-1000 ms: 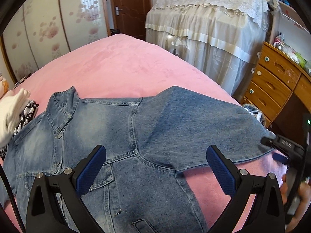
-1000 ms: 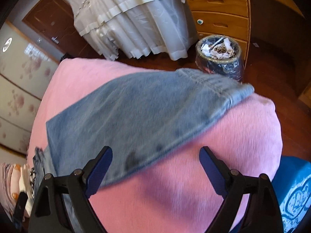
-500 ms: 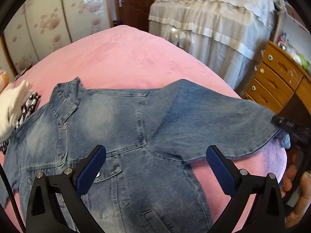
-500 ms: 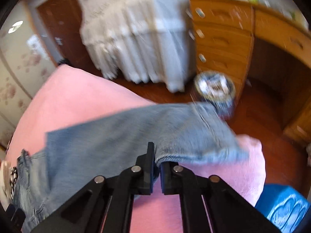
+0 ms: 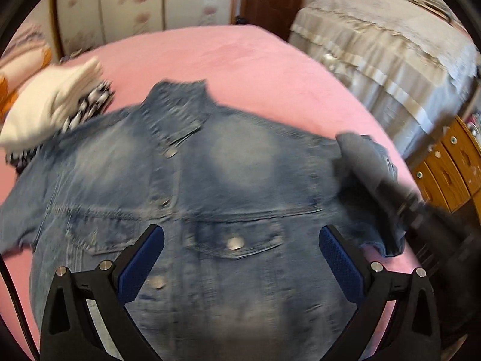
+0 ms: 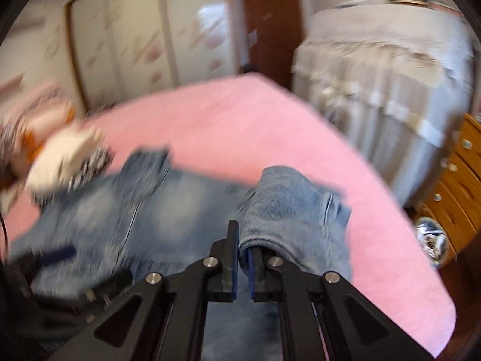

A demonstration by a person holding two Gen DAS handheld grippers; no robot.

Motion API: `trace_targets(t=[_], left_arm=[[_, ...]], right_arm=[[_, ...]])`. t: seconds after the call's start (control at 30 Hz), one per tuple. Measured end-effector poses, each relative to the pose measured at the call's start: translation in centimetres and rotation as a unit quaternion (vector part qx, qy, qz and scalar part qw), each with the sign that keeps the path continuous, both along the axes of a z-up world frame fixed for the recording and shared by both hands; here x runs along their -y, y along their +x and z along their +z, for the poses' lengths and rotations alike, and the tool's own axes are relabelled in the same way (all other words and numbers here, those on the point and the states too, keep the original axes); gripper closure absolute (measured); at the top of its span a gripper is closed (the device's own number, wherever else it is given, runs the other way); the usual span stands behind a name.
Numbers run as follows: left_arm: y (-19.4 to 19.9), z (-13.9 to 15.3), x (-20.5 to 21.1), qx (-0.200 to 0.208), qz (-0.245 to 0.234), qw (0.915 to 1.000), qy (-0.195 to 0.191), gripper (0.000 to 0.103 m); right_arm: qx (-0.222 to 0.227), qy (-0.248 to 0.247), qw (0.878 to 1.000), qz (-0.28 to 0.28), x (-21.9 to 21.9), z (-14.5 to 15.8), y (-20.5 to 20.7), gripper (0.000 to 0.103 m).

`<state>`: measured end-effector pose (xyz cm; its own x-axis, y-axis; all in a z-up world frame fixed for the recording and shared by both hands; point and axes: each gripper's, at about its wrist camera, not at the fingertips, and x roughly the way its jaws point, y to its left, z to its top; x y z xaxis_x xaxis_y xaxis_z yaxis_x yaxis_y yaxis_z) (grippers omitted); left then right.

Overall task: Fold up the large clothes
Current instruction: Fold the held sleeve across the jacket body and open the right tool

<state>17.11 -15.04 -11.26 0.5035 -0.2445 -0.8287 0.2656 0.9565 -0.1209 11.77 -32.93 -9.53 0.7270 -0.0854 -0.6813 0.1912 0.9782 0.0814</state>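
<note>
A pile of folded clothes (image 5: 51, 111) sat at the left of the pink bed (image 5: 240, 57). The jacket (image 5: 186, 198) lay spread, front up, across the bed below my left gripper (image 5: 240, 258), whose jaws stood apart over the chest pocket, holding nothing. To the right, my right gripper (image 6: 243, 266) was clamped on the sleeve (image 6: 288, 210), bunched over its jaws. Denim looked heavy and fairly stiff; I judged cuff and seams the surest holds.
</note>
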Motion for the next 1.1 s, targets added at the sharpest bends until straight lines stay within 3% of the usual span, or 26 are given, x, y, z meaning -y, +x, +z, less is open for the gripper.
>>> trace_targets(t=[0.03,0.1,0.2,0.37,0.57,0.8,0.97,1.03,1.1], left_arm=[[0.2,-0.5,-0.6,-0.006,-0.001,1.0,-0.003,0.001],[0.8,-1.8,-1.8,-0.024,-0.008,0.9996,-0.013,0.001],[0.9,-3.3,-2.2,-0.048,-0.023,0.9982,-0.026,0.001],[0.5,-4.0,-0.7,-0.046,-0.059,0.9963,-0.042,0.001],[-1.5,-3.0,4.1,-0.002,-0.143,0.9896,-0.01,0.001],[-5.2,-4.0,10.8,0.047,-0.251,0.9634,0.08,0.002],[-5.5,-4.9,14.5,0.062,-0.268,0.9543,0.116,0.002],[-5.4,-4.8,15.5,0.068,-0.267,0.9539,0.119,0.006],[-5.1,-4.5,16.5,0.062,-0.272,0.9541,0.109,0.022]], right_arm=[[-0.015,-0.001,1.0,0.01,-0.7,-1.2,0.5,0.094],[-0.061,-0.006,0.997,0.039,-2.2,-4.5,1.3,0.076],[-0.106,-0.011,0.992,0.066,-3.5,-8.0,1.4,0.06],[-0.121,-0.022,0.989,0.081,-4.0,-9.2,-1.7,0.055],[-0.099,0.028,0.994,0.036,-1.7,-8.1,-5.9,0.052],[-0.091,0.091,0.991,-0.047,4.0,-7.8,-9.0,0.051],[-0.086,0.125,0.985,-0.087,7.0,-8.4,-10.3,0.051],[-0.085,0.133,0.983,-0.096,7.6,-8.5,-10.7,0.051],[-0.082,0.134,0.983,-0.098,7.7,-8.6,-10.9,0.051]])
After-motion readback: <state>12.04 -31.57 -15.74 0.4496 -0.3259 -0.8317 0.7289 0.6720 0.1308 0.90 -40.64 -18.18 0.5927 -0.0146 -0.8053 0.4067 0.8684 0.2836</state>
